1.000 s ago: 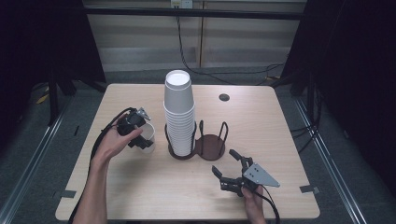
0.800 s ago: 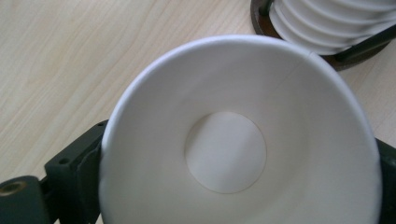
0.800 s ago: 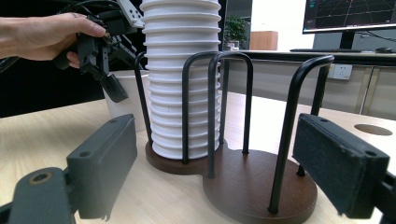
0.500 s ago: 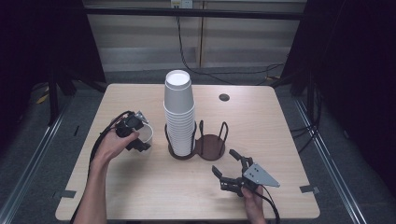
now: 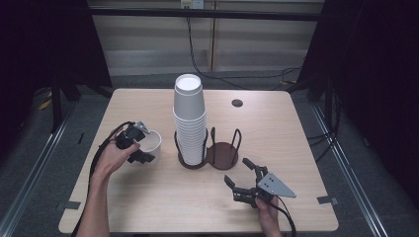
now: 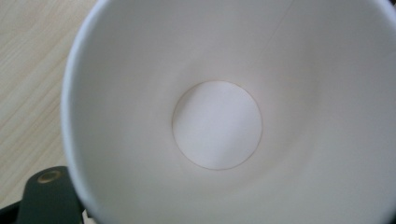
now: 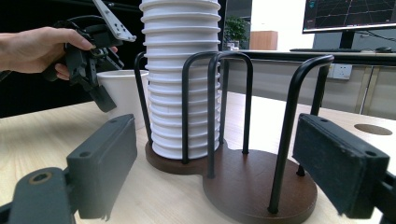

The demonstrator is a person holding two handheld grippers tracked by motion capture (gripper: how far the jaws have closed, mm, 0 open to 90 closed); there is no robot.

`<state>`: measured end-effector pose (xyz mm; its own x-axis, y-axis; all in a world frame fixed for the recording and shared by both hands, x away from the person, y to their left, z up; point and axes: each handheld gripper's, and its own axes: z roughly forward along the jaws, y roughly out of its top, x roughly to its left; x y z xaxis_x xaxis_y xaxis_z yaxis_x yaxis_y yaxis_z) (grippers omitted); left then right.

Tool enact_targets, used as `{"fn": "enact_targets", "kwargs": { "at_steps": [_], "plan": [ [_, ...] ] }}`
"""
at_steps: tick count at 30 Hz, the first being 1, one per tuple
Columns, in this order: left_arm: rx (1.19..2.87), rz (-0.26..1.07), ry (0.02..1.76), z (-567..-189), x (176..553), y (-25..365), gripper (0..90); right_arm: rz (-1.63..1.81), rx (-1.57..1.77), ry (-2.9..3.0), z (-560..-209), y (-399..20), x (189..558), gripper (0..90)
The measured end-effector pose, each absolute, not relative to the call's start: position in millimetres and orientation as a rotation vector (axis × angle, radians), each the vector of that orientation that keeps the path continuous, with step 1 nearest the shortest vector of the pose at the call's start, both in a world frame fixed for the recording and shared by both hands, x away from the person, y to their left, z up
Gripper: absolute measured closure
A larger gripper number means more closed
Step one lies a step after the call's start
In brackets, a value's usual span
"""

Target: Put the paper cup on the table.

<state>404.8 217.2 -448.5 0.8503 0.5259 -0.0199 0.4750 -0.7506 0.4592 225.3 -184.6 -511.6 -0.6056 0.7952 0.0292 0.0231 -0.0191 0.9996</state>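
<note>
Single paper cup clamped at its rim by the left hand-held gripper, upright on the table, mouth up toward that gripper's camera. Right hand-held gripper rested with jaws spread wide, facing the wire holder and cup stack directly ahead, presumably ready to steady them.

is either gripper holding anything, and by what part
The left gripper holds a single white cup by its rim, mouth up, beside the cup stack. The right gripper is open and holds nothing.
</note>
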Motion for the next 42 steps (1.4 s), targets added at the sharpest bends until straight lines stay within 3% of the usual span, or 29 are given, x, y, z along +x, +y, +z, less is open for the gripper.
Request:
{"fn": "enact_targets", "kwargs": {
  "at_steps": [14, 42],
  "plan": [
    [2.469, 0.182, 0.754, -445, 386, 236, 15.9, 1.685, 0.861, 1.672, -512, -185, 225, 13.2],
    [2.070, 0.337, 0.821, -436, 346, 258, 16.0, 1.687, 0.857, 1.671, -512, -184, 225, 13.2]
  ]
}}
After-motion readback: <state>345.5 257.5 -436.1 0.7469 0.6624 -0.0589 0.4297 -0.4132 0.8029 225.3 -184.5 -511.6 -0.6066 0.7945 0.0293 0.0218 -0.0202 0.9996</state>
